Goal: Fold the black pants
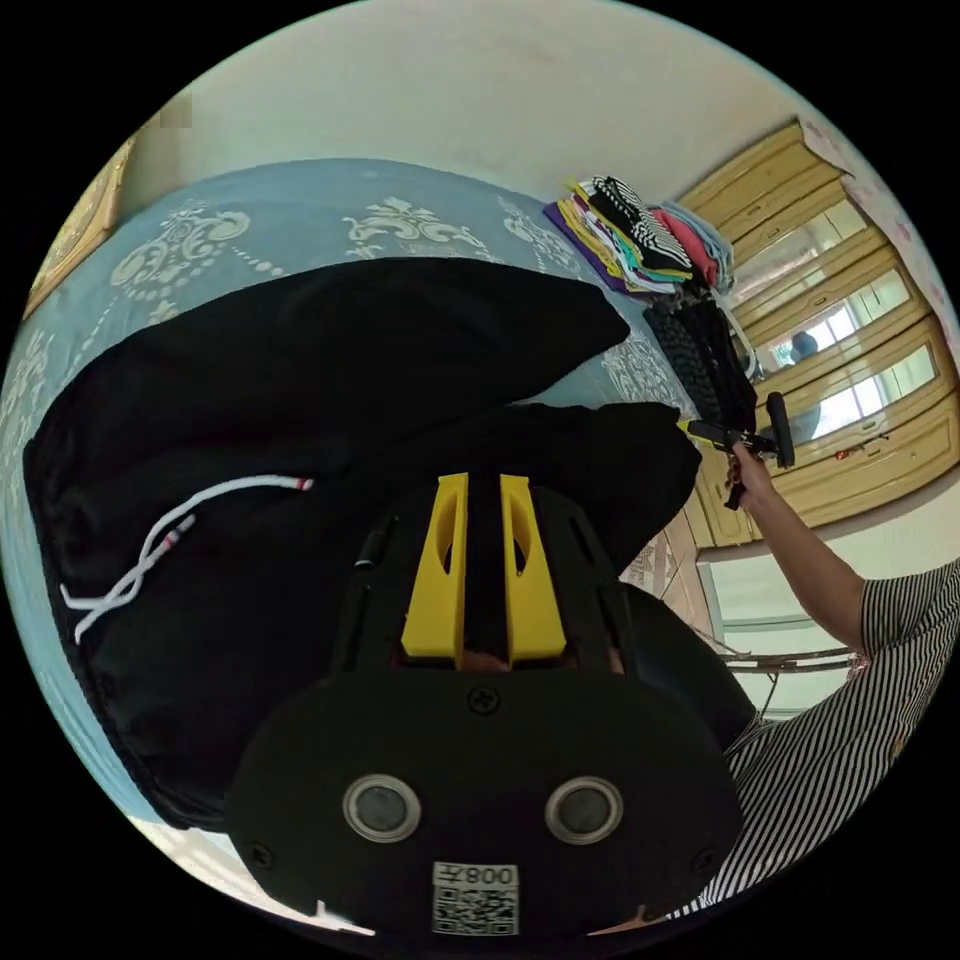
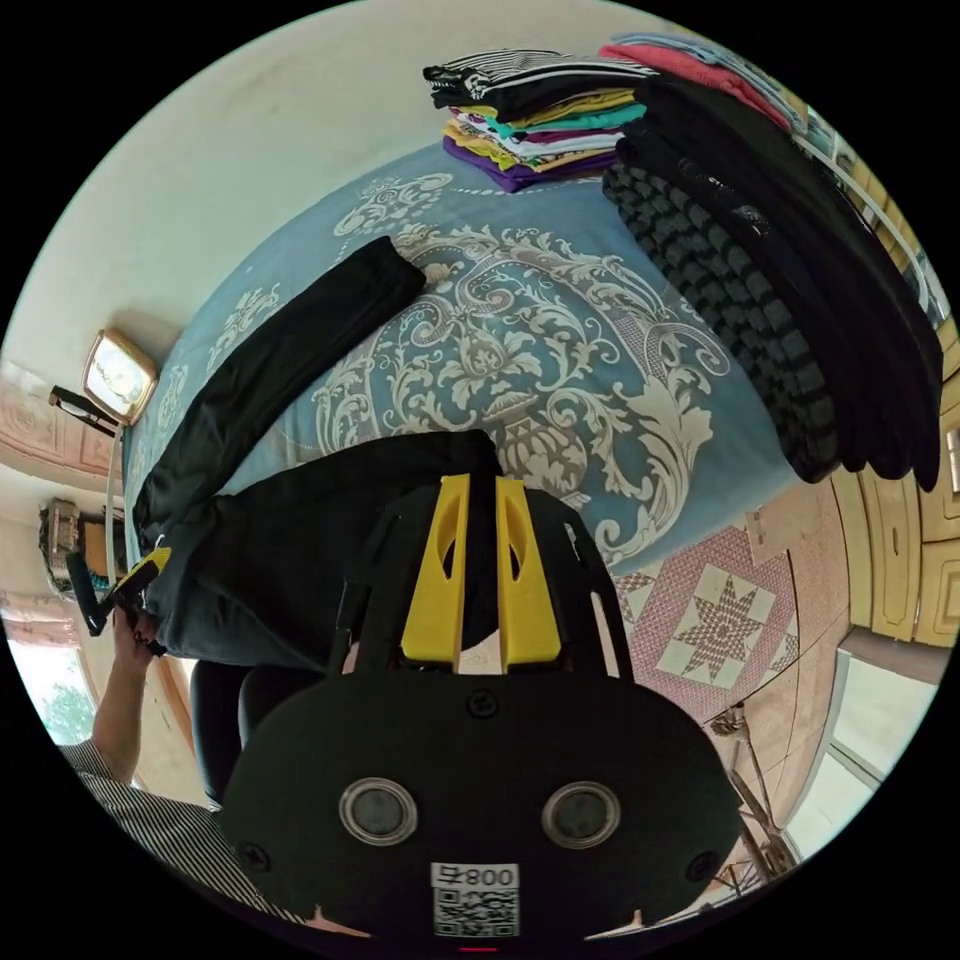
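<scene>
Pants (image 1: 330, 400), black, lie spread on the blue bedspread (image 2: 560, 330), one leg stretched toward the folded clothes pile (image 2: 540, 115). A white drawstring (image 1: 150, 560) shows at the waist. The left gripper (image 1: 485, 500) pinches the waist edge between its yellow jaws; the right gripper (image 2: 482, 505) pinches a leg end. Cloth between the jaws is too dark to see clearly.

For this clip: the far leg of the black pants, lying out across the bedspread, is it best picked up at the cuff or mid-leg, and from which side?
Probably the cuff. The far leg lies flat and straight on the bedspread, its open end free, with bare cover around it. Sliding the jaws in along the leg's length from past that end should pinch both layers; mid-leg, the flat cloth offers no edge.
</scene>
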### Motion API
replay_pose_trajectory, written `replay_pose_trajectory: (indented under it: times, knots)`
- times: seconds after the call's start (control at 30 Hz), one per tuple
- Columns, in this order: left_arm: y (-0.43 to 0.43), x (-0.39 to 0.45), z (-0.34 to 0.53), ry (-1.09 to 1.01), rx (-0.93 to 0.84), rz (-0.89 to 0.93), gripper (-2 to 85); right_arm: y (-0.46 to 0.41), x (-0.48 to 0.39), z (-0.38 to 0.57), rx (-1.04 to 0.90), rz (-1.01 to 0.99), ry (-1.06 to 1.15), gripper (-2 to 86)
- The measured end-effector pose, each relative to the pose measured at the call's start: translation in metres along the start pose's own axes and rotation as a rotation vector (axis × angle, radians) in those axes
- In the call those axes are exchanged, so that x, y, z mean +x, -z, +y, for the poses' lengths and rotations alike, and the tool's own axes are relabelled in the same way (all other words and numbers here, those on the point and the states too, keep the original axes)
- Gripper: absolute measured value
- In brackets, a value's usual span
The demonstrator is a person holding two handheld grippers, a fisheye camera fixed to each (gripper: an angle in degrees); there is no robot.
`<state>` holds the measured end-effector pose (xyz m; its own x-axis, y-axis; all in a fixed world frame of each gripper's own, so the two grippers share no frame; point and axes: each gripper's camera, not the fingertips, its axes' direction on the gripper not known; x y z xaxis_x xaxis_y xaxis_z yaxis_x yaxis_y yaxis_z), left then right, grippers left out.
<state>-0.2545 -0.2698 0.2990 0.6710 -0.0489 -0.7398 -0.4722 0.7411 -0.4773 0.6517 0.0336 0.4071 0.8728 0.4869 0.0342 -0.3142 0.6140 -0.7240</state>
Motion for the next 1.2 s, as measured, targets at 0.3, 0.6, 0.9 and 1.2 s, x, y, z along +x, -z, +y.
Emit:
replay_pose_trajectory:
  times: [0.3,0.6,0.9,1.2]
  knots:
    - [-0.015,-0.003,-0.030,0.049,-0.038,-0.041,1.7,0.002,0.023,-0.024,-0.021,-0.059,0.027,1.4]
    - [0.058,-0.043,-0.009,0.129,0.128,0.007,7.3,0.036,0.049,-0.034,0.135,-0.179,-0.054,0.7]
    - [0.121,-0.099,-0.029,0.236,0.145,-0.181,8.2,0.021,-0.049,-0.097,0.096,-0.334,0.220,0.9]
    - [0.141,-0.159,-0.067,0.416,0.111,-0.307,7.0,-0.010,-0.199,-0.136,-0.052,-0.333,0.605,0.5]
